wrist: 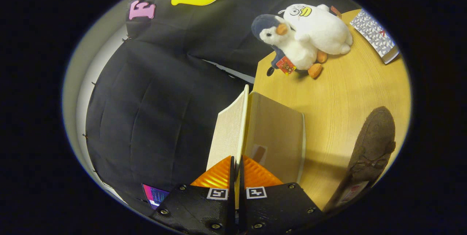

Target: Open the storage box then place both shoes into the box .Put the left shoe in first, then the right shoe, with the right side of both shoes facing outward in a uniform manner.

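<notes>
currently fingers clenched on the box lid; we should swing it fully back, keeping grip square, clear of the shoe.

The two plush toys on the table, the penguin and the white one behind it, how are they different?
The penguin has a dark blue head and back, a white front and orange beak and feet; the white plush toy is white almost all over, with a yellow beak. The penguin stands nearer the table edge, the white one leans against it from behind. Both are soft toys, far beyond the gripper, whose fingers pinch the box lid.
</notes>
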Tool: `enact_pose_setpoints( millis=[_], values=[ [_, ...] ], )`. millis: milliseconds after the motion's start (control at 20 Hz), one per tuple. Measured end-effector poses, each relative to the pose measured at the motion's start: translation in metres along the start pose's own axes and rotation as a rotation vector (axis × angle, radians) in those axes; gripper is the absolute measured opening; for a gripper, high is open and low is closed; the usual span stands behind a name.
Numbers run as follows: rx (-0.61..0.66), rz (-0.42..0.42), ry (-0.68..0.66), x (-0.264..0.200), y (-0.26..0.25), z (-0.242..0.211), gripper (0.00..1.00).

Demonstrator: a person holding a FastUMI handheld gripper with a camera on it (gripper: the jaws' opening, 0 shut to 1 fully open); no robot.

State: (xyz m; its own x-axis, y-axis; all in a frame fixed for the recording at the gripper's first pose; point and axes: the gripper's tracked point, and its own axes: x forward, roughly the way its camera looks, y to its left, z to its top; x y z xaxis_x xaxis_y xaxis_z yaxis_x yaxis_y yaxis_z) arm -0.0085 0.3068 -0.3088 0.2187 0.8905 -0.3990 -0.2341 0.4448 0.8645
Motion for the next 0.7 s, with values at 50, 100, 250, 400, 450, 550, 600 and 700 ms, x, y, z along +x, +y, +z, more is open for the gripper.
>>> enact_pose_setpoints(
  millis=[50,100,250,400,450,550,600,700],
  values=[
    [-0.004,0.000,-0.003,-0.002,0.007,0.001,0.04],
    [-0.003,-0.004,-0.007,-0.004,0.013,0.003,0.04],
    [-0.017,-0.014,-0.004,-0.009,0.044,0.011,0.04],
    [-0.052,-0.057,-0.007,-0.007,0.077,0.021,0.04],
    [-0.060,-0.067,-0.009,-0.005,0.088,0.022,0.04],
    [-0.082,-0.104,-0.006,0.001,0.113,0.025,0.04],
    [-0.105,-0.122,-0.002,0.005,0.124,0.025,0.04],
    [-0.155,-0.143,0.000,0.013,0.148,0.024,0.04]
  ],
)
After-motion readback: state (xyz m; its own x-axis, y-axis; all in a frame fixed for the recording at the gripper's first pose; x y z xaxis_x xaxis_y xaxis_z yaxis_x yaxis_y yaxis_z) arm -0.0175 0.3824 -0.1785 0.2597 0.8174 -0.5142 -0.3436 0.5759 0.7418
